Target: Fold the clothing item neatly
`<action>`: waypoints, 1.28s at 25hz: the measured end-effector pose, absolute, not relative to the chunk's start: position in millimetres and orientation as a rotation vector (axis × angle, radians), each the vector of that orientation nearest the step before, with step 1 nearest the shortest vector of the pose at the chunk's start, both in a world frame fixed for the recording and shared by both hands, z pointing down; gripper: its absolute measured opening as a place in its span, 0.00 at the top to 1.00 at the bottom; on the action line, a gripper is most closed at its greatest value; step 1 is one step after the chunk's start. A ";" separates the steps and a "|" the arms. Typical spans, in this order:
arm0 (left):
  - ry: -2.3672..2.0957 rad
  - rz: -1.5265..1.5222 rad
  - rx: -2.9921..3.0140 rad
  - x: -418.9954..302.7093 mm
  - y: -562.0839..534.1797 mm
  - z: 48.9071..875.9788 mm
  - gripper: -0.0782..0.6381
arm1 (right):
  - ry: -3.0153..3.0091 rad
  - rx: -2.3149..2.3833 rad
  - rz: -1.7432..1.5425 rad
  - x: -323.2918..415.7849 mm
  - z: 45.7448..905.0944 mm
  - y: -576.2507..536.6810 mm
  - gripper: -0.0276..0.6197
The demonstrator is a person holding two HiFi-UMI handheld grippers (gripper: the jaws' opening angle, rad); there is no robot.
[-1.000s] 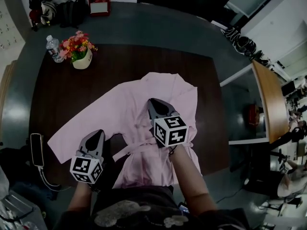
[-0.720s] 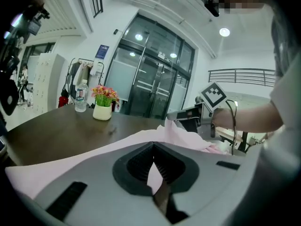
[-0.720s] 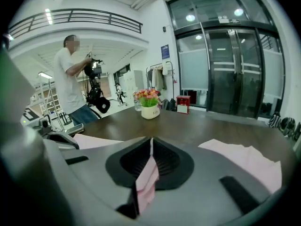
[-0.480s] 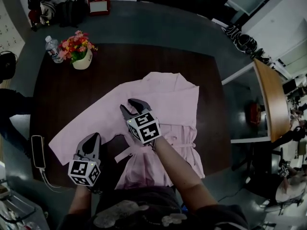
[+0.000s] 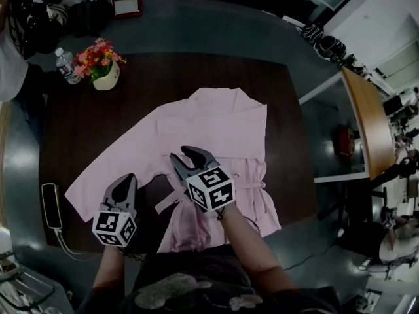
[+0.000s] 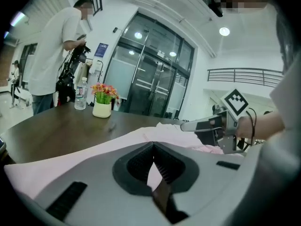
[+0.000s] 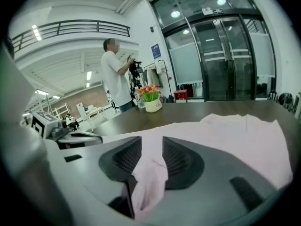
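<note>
A pink robe-like garment [image 5: 216, 126] lies spread on the dark wooden table [image 5: 85, 129], one sleeve [image 5: 105, 175] stretched to the near left. My left gripper [image 5: 128, 178] sits at that sleeve's lower edge. Its jaws are shut, with pink cloth showing in the gap behind the tips [image 6: 153, 145]. My right gripper [image 5: 190, 157] hovers over the garment's front, near the belt [image 5: 171, 200]. Its jaws are opening, and a bunched strip of pink cloth [image 7: 149, 173] hangs loose between the pads [image 7: 151, 145].
A pot of flowers [image 5: 98, 64] and a water bottle [image 5: 63, 64] stand at the table's far left corner. A dark device with a cable [image 5: 49, 198] lies at the near left edge. A person in white [image 7: 115, 76] stands beyond the far left corner.
My right gripper has moved from the garment's middle to the left and nearer me, and its jaws have parted. The left gripper has stayed at the sleeve.
</note>
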State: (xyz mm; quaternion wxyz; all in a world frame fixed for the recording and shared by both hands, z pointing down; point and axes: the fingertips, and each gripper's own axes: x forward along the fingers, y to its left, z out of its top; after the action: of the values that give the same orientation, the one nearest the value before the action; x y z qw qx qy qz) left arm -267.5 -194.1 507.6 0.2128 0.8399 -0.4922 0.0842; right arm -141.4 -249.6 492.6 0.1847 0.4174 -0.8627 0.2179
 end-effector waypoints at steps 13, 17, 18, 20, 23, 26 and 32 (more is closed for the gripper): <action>-1.429 0.271 2.333 -237.7 -113.7 490.3 0.88 | -2.725 1.216 0.619 -123.4 441.4 -114.0 0.79; -1.508 0.265 2.308 -241.4 -64.8 477.2 0.88 | -2.824 1.136 0.604 -127.7 434.3 -77.7 0.80; -1.544 0.265 2.286 -246.2 -54.3 475.7 0.88 | -2.831 1.110 0.608 -131.5 436.7 -69.1 0.81; -1.611 0.236 2.231 -256.3 -32.8 472.2 0.88 | -2.840 1.038 0.624 -143.3 442.0 -51.1 0.84; -1.668 0.221 2.195 -271.8 -8.8 469.1 0.88 | -2.860 0.950 0.616 -169.8 441.8 -30.1 0.91; -1.698 0.223 2.172 -294.7 2.1 470.4 0.88 | -2.867 0.895 0.544 -204.1 435.6 -19.7 0.92; -1.725 0.185 2.160 -365.8 -3.2 470.8 0.88 | -2.807 0.862 0.478 -286.3 446.9 -25.4 0.92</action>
State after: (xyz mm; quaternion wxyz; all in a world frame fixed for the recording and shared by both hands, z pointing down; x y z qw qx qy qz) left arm -365.8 -3.2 470.8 0.1848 0.7662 -0.6119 0.0657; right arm -286.3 -25.4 446.9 0.0832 0.2887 -0.9403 0.1601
